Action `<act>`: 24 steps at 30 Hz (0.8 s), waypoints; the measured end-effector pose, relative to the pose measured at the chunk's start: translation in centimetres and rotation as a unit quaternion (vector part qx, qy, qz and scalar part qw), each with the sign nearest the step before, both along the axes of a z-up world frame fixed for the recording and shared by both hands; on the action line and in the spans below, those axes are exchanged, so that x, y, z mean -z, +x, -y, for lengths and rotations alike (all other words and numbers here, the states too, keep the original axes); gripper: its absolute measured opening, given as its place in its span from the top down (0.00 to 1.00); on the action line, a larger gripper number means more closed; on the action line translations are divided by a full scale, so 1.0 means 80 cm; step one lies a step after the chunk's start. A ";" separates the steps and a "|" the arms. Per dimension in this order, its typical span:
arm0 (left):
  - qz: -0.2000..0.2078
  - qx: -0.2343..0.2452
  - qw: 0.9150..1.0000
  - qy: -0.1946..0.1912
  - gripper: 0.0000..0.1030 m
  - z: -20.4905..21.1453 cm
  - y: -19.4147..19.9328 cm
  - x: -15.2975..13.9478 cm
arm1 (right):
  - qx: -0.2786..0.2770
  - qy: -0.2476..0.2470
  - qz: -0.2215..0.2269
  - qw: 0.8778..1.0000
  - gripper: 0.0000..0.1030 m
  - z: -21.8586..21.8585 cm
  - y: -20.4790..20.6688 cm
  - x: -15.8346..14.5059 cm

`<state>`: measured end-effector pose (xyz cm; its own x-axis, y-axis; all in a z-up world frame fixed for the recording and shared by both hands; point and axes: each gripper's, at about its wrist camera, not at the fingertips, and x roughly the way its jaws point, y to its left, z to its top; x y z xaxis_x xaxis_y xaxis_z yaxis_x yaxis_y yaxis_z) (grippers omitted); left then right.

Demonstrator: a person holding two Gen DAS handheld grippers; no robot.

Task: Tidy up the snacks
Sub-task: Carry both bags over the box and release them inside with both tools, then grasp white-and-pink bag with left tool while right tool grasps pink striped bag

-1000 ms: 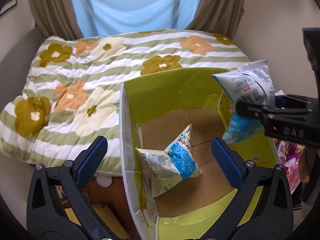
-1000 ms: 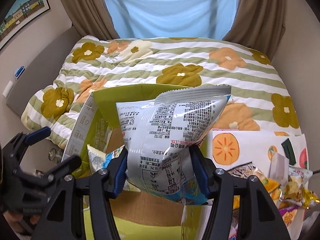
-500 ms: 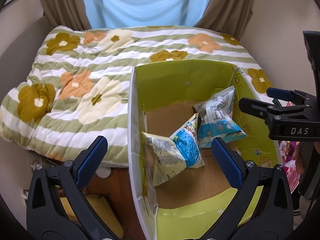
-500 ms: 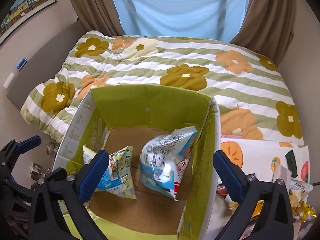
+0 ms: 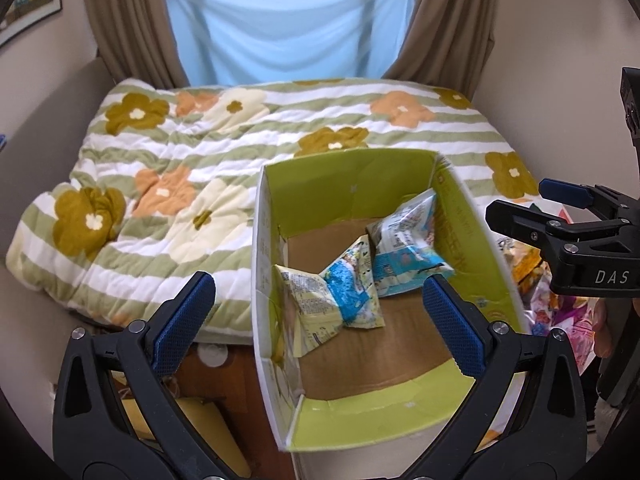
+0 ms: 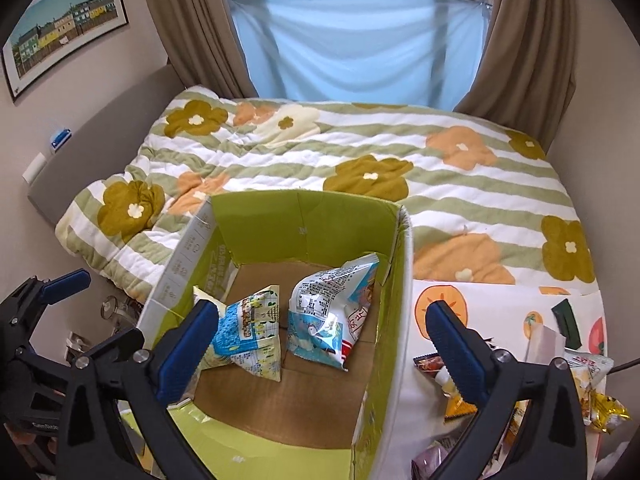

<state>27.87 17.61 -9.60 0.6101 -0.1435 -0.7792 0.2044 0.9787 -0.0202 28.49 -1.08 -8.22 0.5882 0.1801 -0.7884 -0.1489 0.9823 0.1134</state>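
A green-lined cardboard box [image 5: 340, 184] [image 6: 304, 216] stands open beside the bed. Two snack bags lie on its floor: a yellow and blue bag [image 5: 332, 300] [image 6: 248, 332] on the left, and a silver and blue bag [image 5: 408, 240] [image 6: 332, 312] leaning toward the right wall. My left gripper [image 5: 318, 308] is open and empty above the box's near left side. My right gripper [image 6: 320, 336] is open and empty above the box's right side; it also shows at the right edge of the left wrist view [image 5: 560, 216].
A bed with a flowered, striped quilt [image 5: 200, 168] [image 6: 360, 160] lies behind the box. To the right of the box, a pile of loose snack packets [image 6: 580, 384] [image 5: 552, 304] lies on a fruit-patterned cloth [image 6: 500, 304]. Curtains and a window are at the back.
My right gripper opened and let the silver and blue bag drop into the box, where it now leans by the right wall. Both grippers drew back and up a little.
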 end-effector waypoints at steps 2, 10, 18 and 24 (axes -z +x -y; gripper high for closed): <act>0.009 -0.002 1.000 -0.001 0.01 0.005 -0.015 -0.013 | -0.001 0.003 0.009 1.000 0.00 0.005 -0.012 -0.011; 0.044 -0.002 0.999 -0.003 0.01 0.064 -0.085 -0.055 | -0.009 0.034 0.037 0.999 0.00 0.061 -0.077 -0.054; 0.038 0.005 0.999 -0.035 0.01 0.174 -0.152 -0.050 | -0.007 0.011 0.056 0.998 0.00 0.164 -0.155 -0.069; 0.010 0.017 0.999 -0.046 0.01 0.257 -0.191 -0.022 | 0.008 0.020 0.047 0.999 0.00 0.250 -0.207 -0.055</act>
<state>12.58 -2.94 -7.82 0.6194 -0.2350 -0.7491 0.2387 0.9653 -0.1055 11.97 -21.09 -3.83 0.6627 0.1997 -0.7217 -0.1447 0.9798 0.1382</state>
